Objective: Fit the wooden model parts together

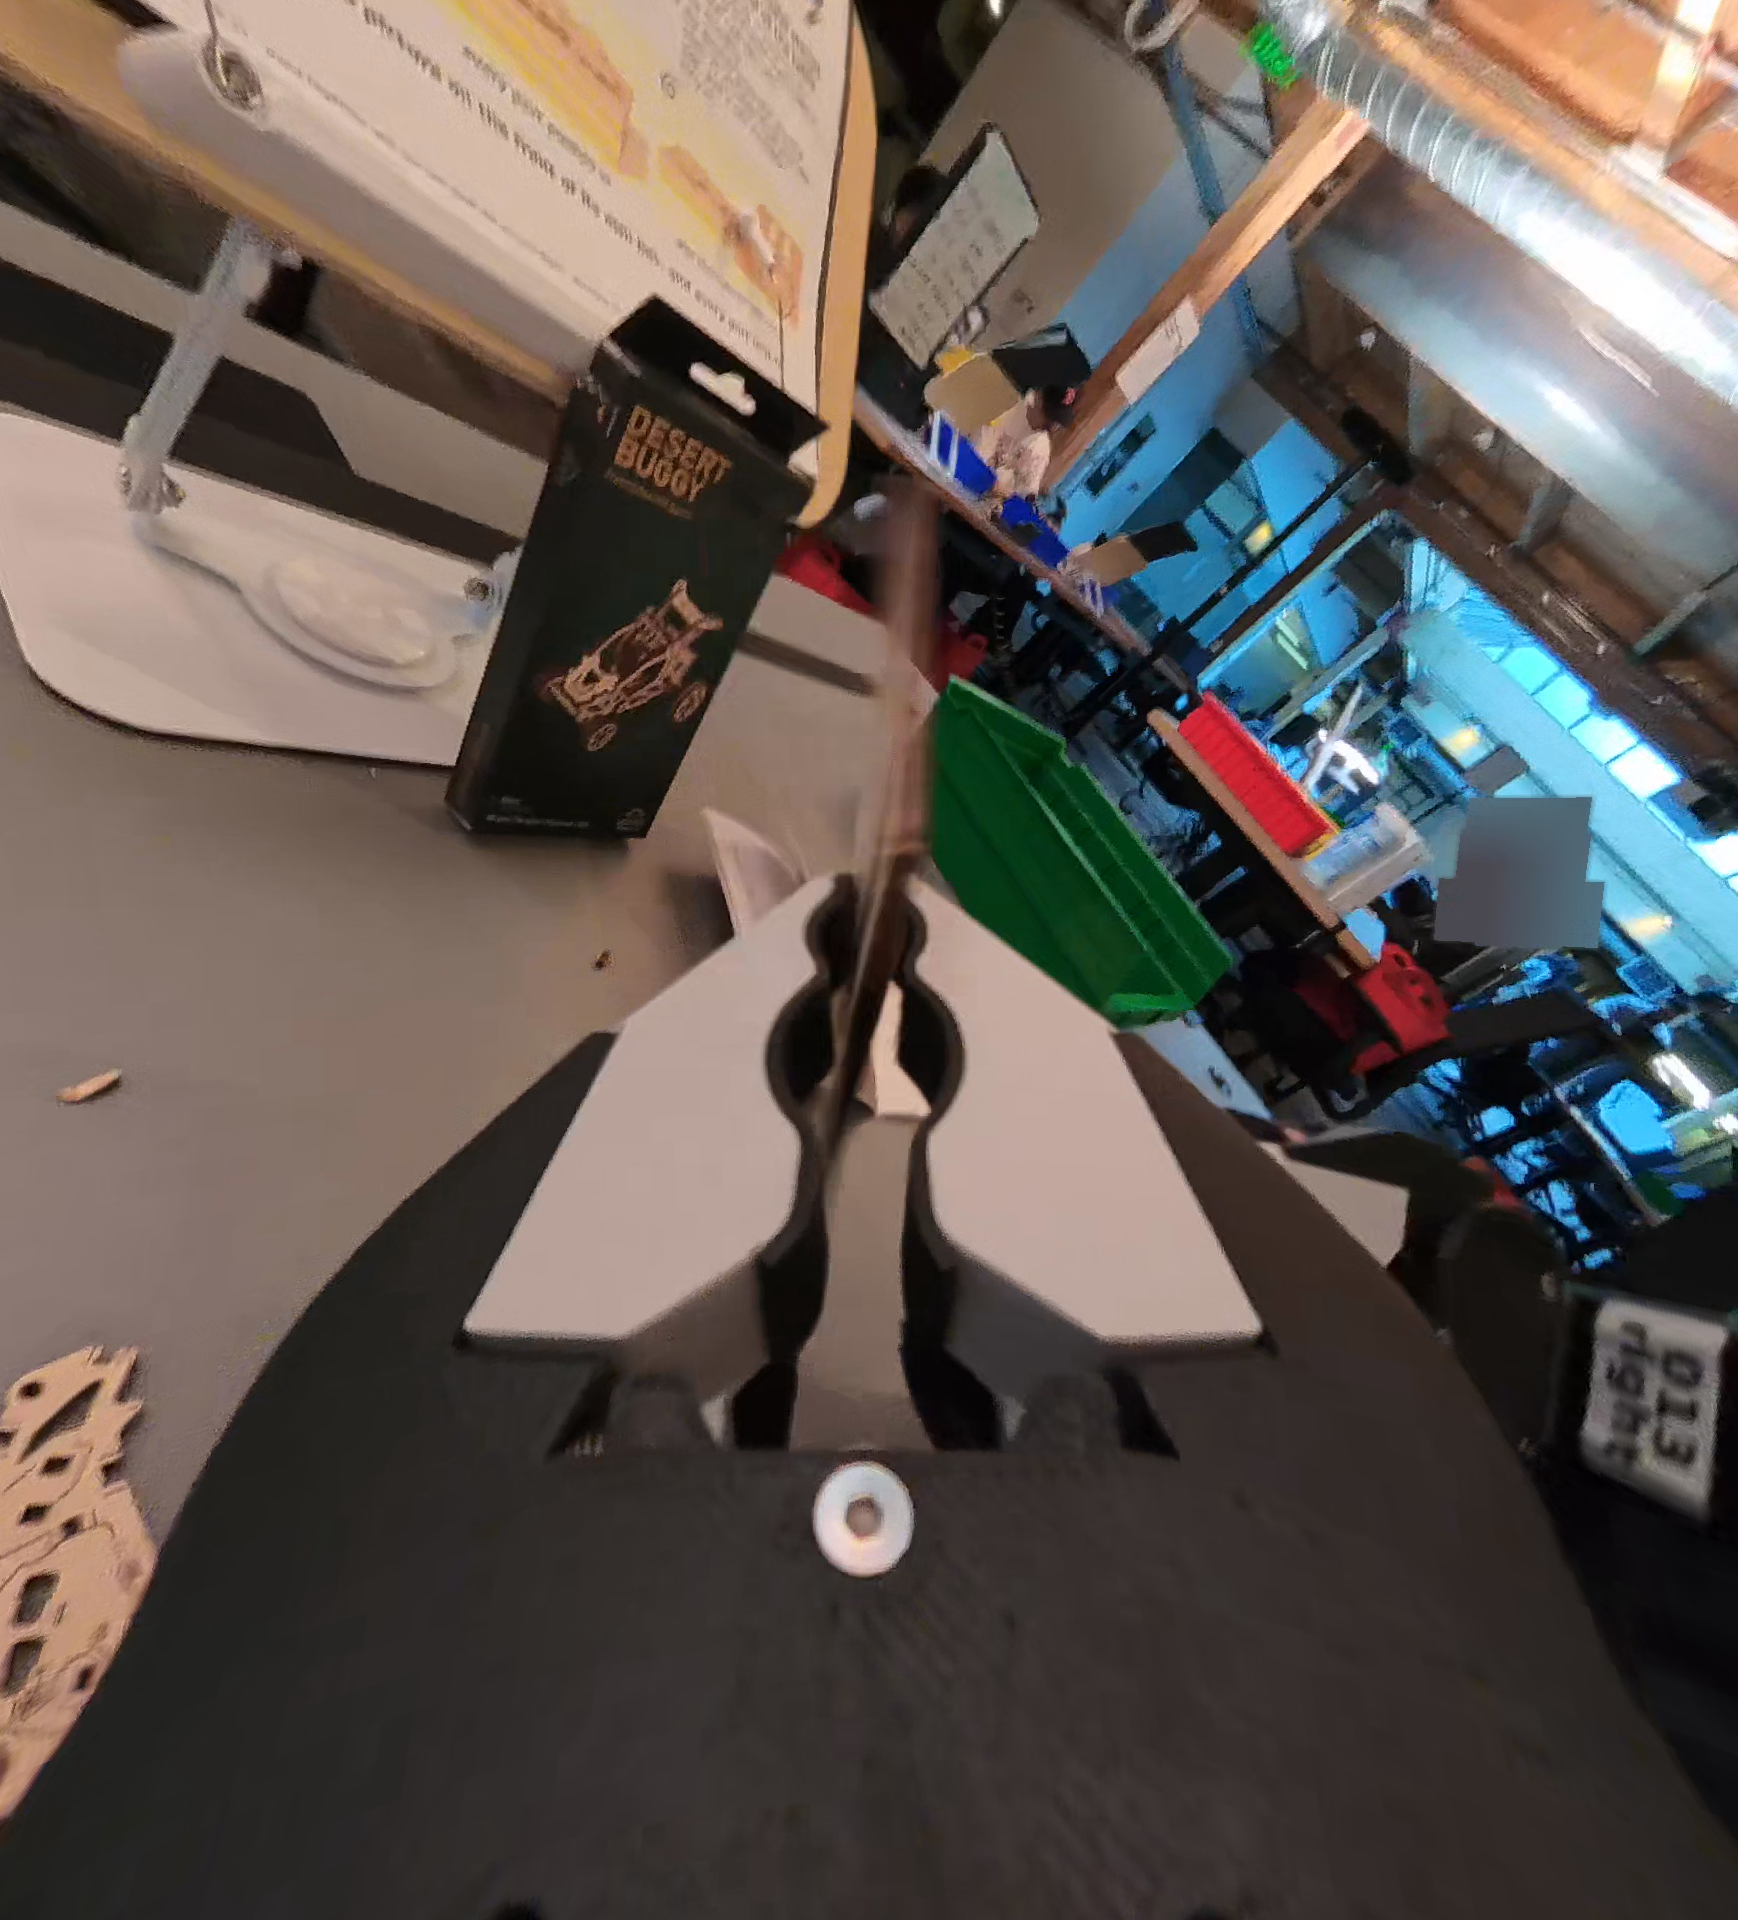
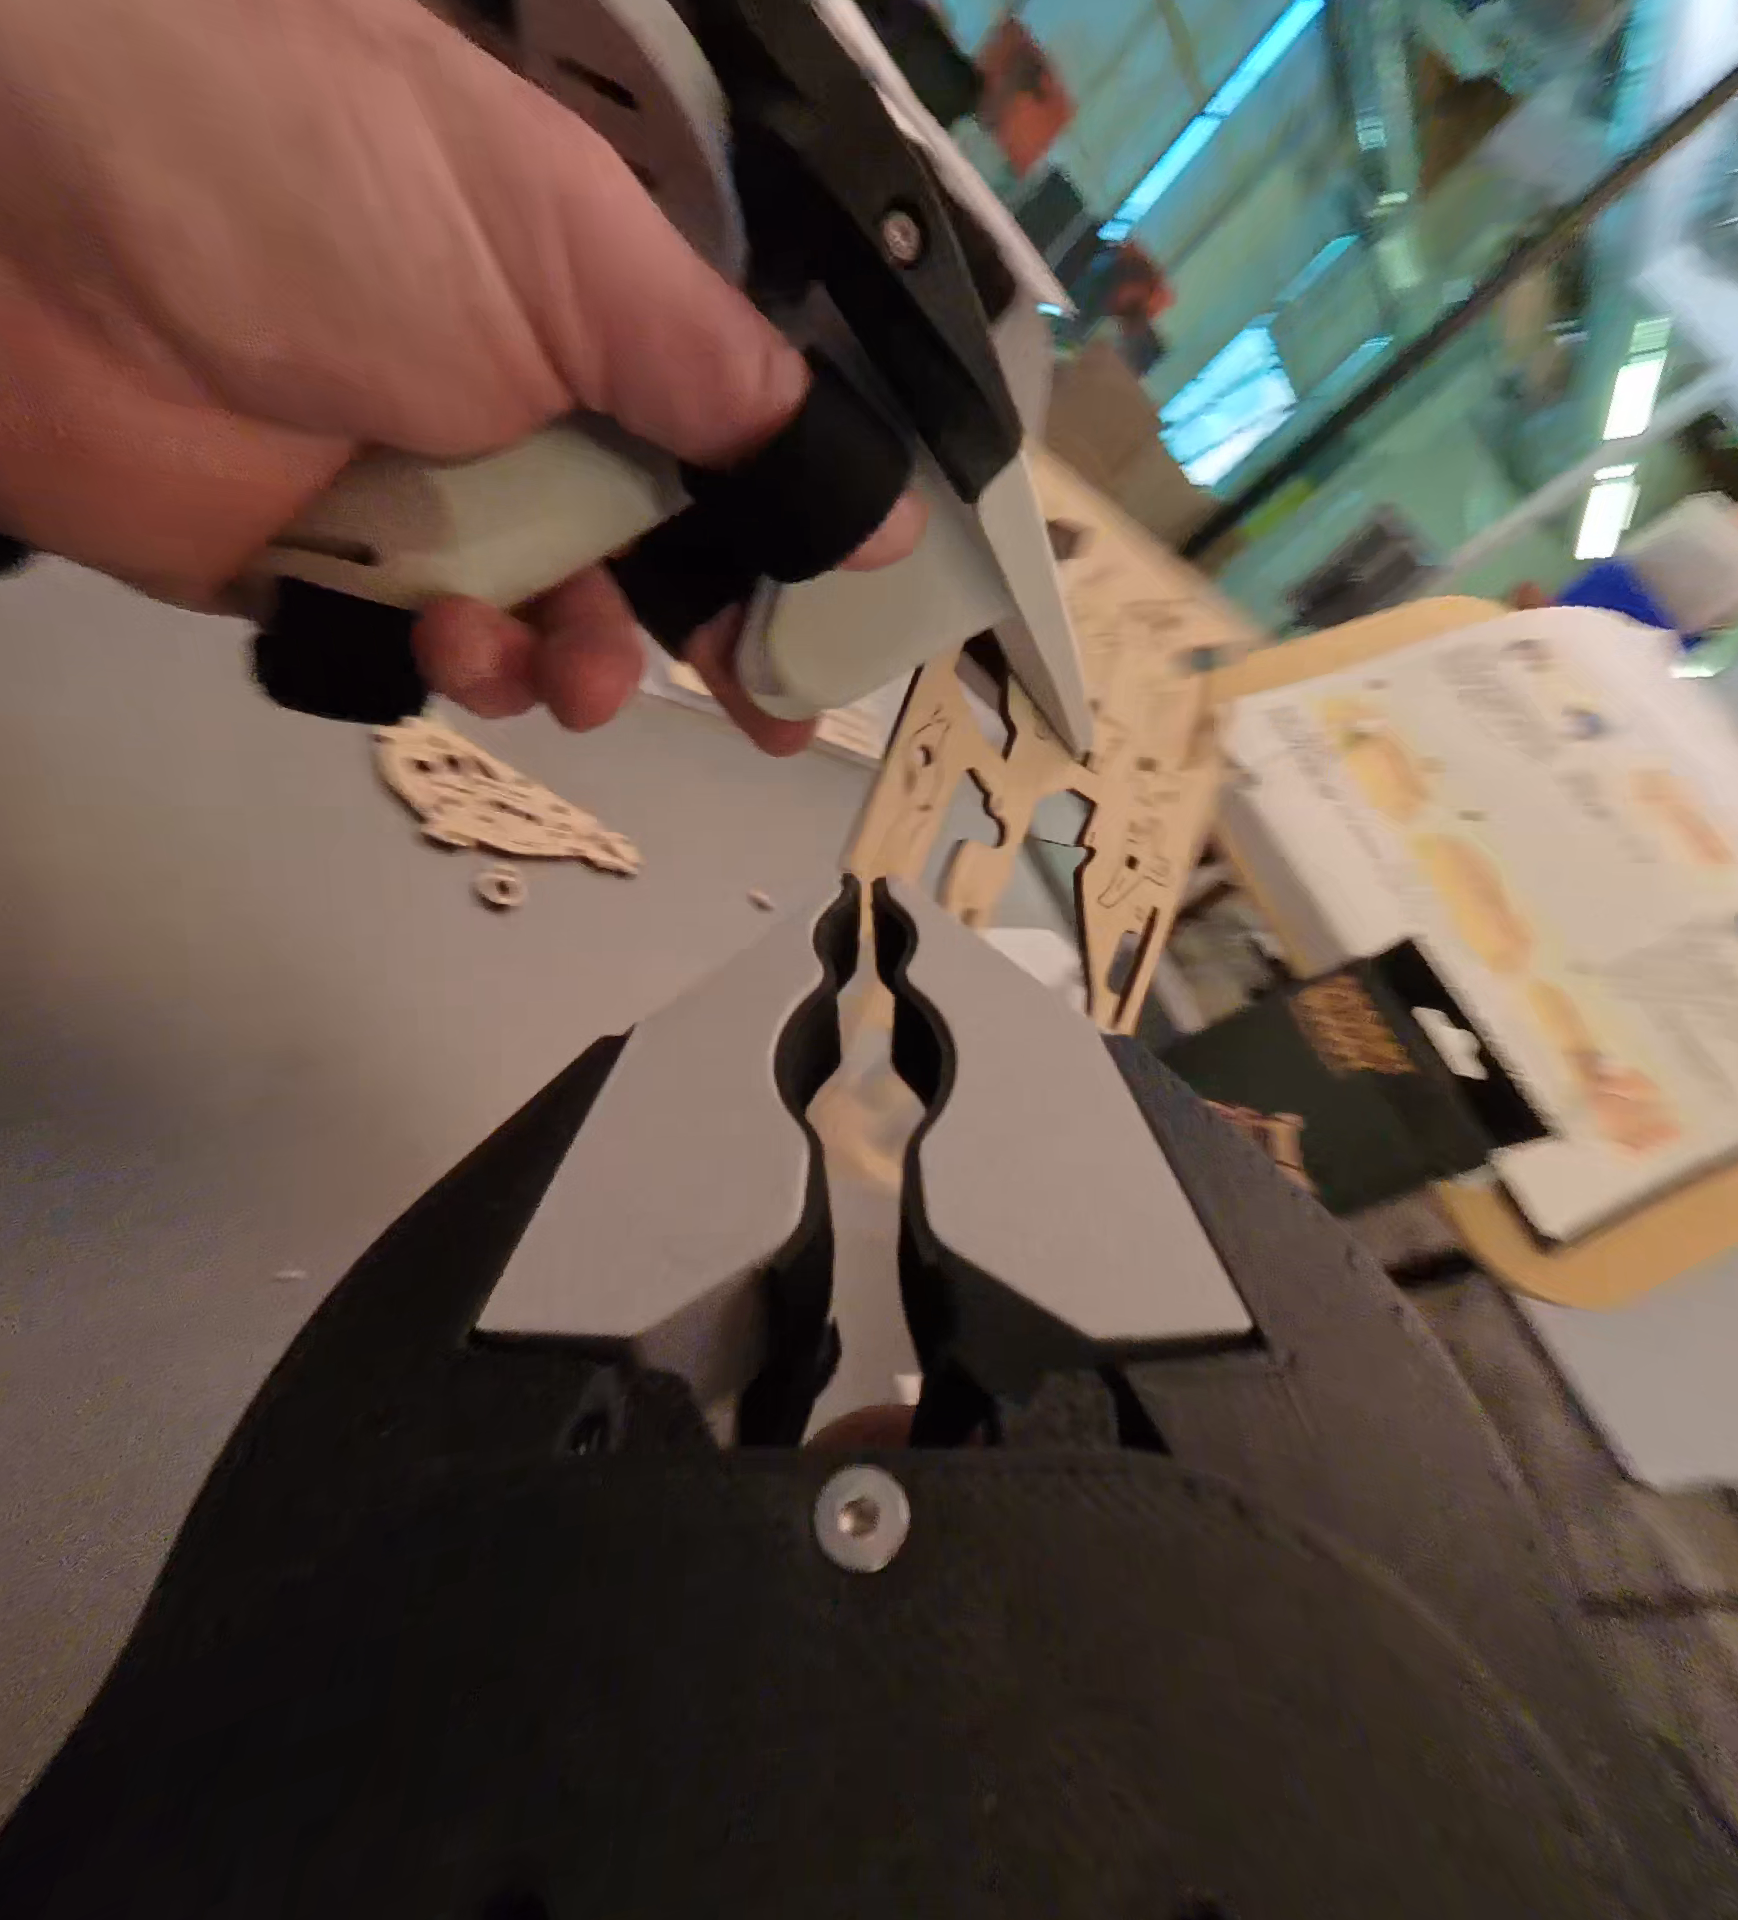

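Note:
My left gripper (image 1: 870,894) is shut on a thin wooden sheet (image 1: 901,675), which I see edge-on rising from the fingertips. In the right wrist view a hand holds this gripper (image 2: 1078,732), and its tips pinch the upper part of the pale punched-out wooden sheet (image 2: 922,790), held upright above the table. My right gripper (image 2: 865,888) is shut, and its tips are just below the sheet's lower left corner. Some pale wood shows through the openings between its fingers.
On the grey table (image 1: 221,1039) stand a black kit box (image 1: 626,623), a white stand (image 1: 169,603) with an instruction board (image 2: 1467,831), and a green bin (image 1: 1052,852). Another punched wooden sheet (image 2: 491,800) and a small wooden ring (image 2: 501,890) lie at the left. Tip to tip, the grippers are about 7 cm apart.

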Demonstrator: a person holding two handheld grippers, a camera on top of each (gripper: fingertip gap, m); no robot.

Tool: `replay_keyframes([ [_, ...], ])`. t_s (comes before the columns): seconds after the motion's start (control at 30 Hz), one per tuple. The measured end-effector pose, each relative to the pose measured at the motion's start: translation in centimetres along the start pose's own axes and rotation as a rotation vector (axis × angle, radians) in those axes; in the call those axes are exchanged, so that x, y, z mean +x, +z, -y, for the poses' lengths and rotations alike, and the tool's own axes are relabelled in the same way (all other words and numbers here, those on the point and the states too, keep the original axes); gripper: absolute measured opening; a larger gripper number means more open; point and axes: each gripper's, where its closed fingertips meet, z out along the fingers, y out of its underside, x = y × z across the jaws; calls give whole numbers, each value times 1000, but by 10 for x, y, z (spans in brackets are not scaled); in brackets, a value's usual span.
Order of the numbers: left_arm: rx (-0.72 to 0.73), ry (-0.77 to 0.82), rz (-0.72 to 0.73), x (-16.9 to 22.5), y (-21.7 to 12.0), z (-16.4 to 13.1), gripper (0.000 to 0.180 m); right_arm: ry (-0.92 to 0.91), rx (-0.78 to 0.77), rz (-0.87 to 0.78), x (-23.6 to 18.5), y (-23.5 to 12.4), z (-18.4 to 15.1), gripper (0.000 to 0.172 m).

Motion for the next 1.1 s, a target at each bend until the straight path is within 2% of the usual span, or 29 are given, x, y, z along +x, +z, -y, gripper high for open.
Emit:
replay_keyframes([
  [0.1, -36, 11, -31, -5, -7, -3, 1, 222, 98, 142, -1, -12, 17, 12],
  [0.17, -123, 24, -101, 3, -8, -13, 2, 441, 148, 169, 25, -18, 21, 24],
  [0.3, -270, 54, -255, 29, -9, -35, 1, 794, 224, 255, 73, -16, 13, 45],
  [0.37, -288, 82, -331, 44, -10, -41, 1, 909, 220, 362, 74, -8, 6, 43],
  [0.43, -364, 98, -374, 52, -8, -56, 1, 958, 246, 462, 68, -5, 9, 30],
  [0.47, -382, 102, -395, 56, -8, -61, 1, 990, 254, 489, 67, -4, 8, 15],
  [0.6, -309, 87, -388, 51, -3, -52, 9, 1090, 278, 567, 63, -7, 7, 6],
  [0.63, -300, 76, -419, 54, -5, -48, 1, 1107, 291, 579, 62, -9, 7, 6],
  [0.7, -340, 174, -360, 52, -1, -55, 1, 1133, 288, 592, 60, -9, 5, 9],
  [0.77, -365, 190, -372, 58, 1, -61, 1, 1129, 267, 597, 56, -7, 3, 23],
  [0.83, -355, 169, -366, 59, 4, -60, 1, 1101, 260, 602, 52, -8, 5, 15],
  [0.9, -354, 195, -342, 56, 5, -61, 1, 1075, 238, 584, 51, -7, 3, 16],
  [1.1, -338, 187, -377, 67, 7, -60, 1, 1106, 316, 630, 57, -17, 7, 12],
])
